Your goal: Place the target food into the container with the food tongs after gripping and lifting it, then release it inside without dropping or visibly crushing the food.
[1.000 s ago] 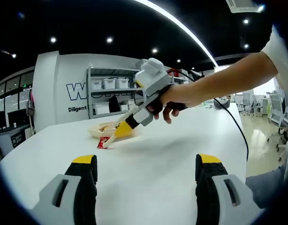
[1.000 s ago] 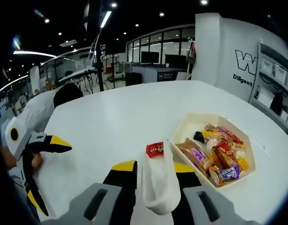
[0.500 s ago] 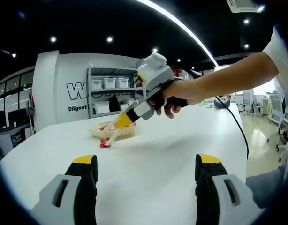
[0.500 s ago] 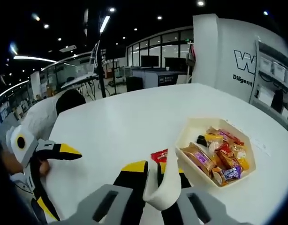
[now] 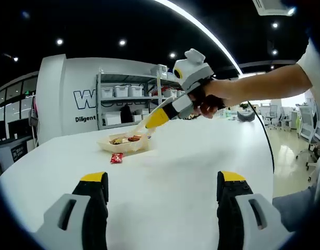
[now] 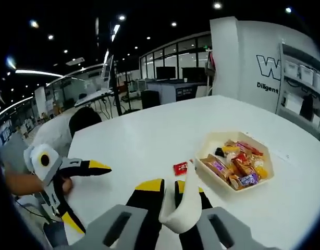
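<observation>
White plastic food tongs (image 6: 182, 205) are clamped in the right gripper (image 6: 169, 194); the left gripper (image 5: 162, 179) is held wide open, empty. A glossy red snack packet (image 6: 180, 167) lies beside the cream rectangular container (image 6: 234, 141).

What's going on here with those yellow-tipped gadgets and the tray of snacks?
A person holds a gripping tool in each hand over a white table. The right tool is clamped on white food tongs and hangs raised above the table. A small red snack packet lies on the table beside a cream container full of wrapped snacks. The left tool waits open, holding nothing.
</observation>
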Motion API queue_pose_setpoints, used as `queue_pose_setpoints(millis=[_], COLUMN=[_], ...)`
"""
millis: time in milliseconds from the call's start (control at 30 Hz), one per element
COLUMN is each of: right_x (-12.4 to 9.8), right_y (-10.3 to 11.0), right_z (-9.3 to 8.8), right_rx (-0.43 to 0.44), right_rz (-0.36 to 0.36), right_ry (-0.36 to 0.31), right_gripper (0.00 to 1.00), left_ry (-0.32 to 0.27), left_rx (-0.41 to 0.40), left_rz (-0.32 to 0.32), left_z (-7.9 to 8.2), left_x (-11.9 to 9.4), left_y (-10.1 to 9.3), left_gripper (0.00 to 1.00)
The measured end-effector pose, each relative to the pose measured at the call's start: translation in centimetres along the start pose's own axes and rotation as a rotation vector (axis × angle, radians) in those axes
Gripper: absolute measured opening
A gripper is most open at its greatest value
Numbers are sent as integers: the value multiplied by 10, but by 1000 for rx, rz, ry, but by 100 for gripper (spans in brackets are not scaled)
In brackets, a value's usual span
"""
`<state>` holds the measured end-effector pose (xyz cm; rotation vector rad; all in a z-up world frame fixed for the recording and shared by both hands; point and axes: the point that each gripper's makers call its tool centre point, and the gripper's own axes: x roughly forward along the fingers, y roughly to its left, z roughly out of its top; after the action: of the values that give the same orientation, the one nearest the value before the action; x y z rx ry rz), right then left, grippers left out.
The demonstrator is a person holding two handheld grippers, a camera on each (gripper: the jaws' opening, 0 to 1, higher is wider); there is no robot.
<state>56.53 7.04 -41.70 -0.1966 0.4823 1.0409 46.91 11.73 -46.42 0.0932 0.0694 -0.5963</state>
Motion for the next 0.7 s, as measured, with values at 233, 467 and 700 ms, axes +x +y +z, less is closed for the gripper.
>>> queue_pose_setpoints(millis=[233, 467, 700], right_x=[-31, -58, -80], right_y=[6, 18, 43], right_z=[-5, -14, -21], right_rx=[-7, 13, 48], right_rz=[10, 43, 105], right_ry=[-20, -47, -119], right_gripper=[3, 3, 3], left_ry=[13, 26, 95], left_rx=[-22, -45, -140], left_rz=[-15, -25, -145], left_z=[-1, -3, -12], left_x=[0, 1, 2], left_y=[-3, -3, -19], left_gripper=[85, 85, 84])
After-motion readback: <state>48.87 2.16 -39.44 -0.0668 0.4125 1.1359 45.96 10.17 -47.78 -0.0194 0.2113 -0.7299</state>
